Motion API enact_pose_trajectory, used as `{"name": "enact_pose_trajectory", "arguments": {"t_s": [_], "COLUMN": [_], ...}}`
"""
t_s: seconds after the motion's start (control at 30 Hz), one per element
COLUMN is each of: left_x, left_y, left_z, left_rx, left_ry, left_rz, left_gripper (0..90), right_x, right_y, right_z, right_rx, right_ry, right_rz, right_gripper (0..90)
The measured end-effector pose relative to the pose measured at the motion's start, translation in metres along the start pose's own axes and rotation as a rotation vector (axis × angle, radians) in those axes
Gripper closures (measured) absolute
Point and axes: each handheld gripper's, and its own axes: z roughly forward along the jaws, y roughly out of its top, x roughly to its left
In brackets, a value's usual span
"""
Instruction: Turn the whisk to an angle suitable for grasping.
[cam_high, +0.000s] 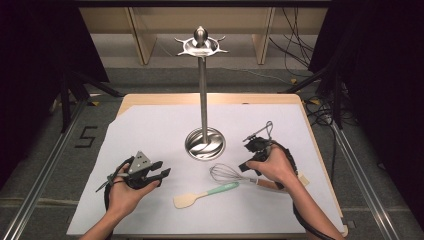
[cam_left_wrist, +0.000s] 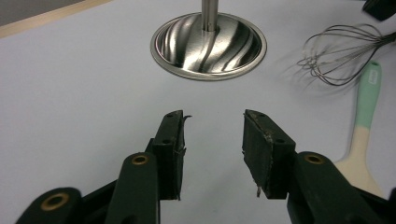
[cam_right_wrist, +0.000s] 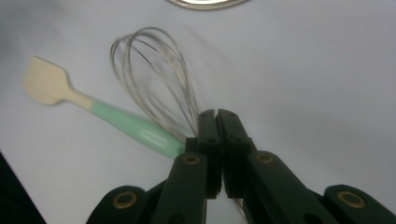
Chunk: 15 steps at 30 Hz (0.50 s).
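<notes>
The right gripper (cam_high: 254, 165) is clamped on the whisk (cam_right_wrist: 156, 70), near the table's right edge. The left gripper (cam_left_wrist: 212, 140), jaws apart and empty, rests near the front-left corner. The spatula (cam_high: 205, 193) lies beside the whisk toward the front edge. The steel stand (cam_high: 204, 142) occupies the white sheet (cam_high: 150, 125) at centre; cables cross the grey floor (cam_high: 290, 50) behind the table.
</notes>
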Motion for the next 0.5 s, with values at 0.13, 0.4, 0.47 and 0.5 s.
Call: {"name": "enact_pose_trajectory", "arguments": {"t_s": [0.13,0.4,0.47,0.5], "left_x": [-0.001,-0.001,-0.002,-0.002], "left_y": [0.000,0.001,0.002,0.002], "left_z": [0.001,0.000,0.001,0.001], "left_rx": [-0.012,-0.014,-0.018,-0.008], "left_ry": [-0.004,-0.003,-0.005,-0.007], "left_rz": [-0.004,-0.006,-0.007,0.003], "left_gripper": [57.9,57.8,57.7,57.7], "right_x": [-0.005,-0.018,-0.021,-0.023], "right_y": [-0.019,-0.103,-0.108,-0.112], "right_z": [-0.026,-0.043,-0.042,-0.040], "right_rx": [0.036,0.268,0.285,0.277], "right_ry": [-0.062,-0.158,-0.159,-0.159], "right_rz": [0.015,0.242,0.259,0.271], "right_gripper": [89.6,87.3,87.2,87.2]}}
